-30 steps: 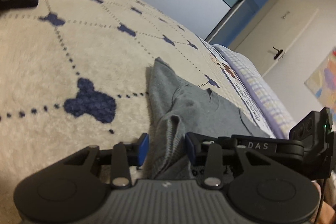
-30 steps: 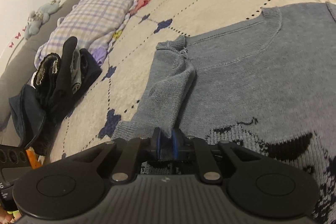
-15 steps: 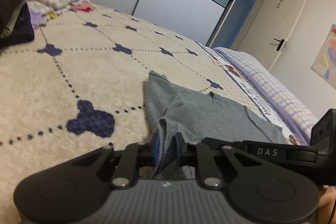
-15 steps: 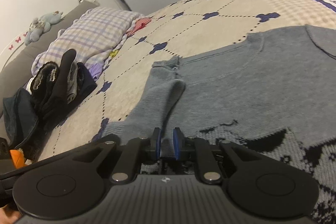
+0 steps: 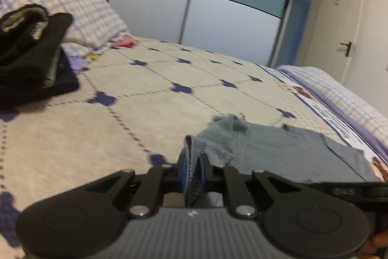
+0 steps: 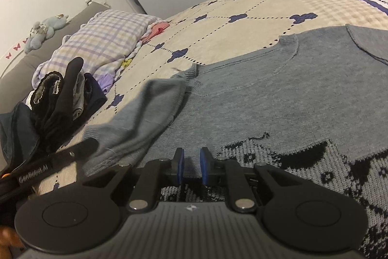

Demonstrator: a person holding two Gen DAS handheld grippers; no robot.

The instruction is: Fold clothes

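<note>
Grey sweater (image 6: 278,98): flat on bed, near right; left gripper (image 5: 192,168) jaws closing, now pinching its sleeve cuff (image 5: 194,171), newly raised; right gripper (image 6: 191,168) clamps hem; fold-over ready.

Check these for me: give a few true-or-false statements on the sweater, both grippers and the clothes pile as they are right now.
1. The grey sweater lies on the quilt. True.
2. The left gripper has nothing between its pads. False: sweater knit sits between them, and the jaws are closing on it.
3. The dark clothes pile sits on the sweater. False: it lies apart, beside the checked pillow.
4. The right gripper has sweater knit between its pads. True.
</note>
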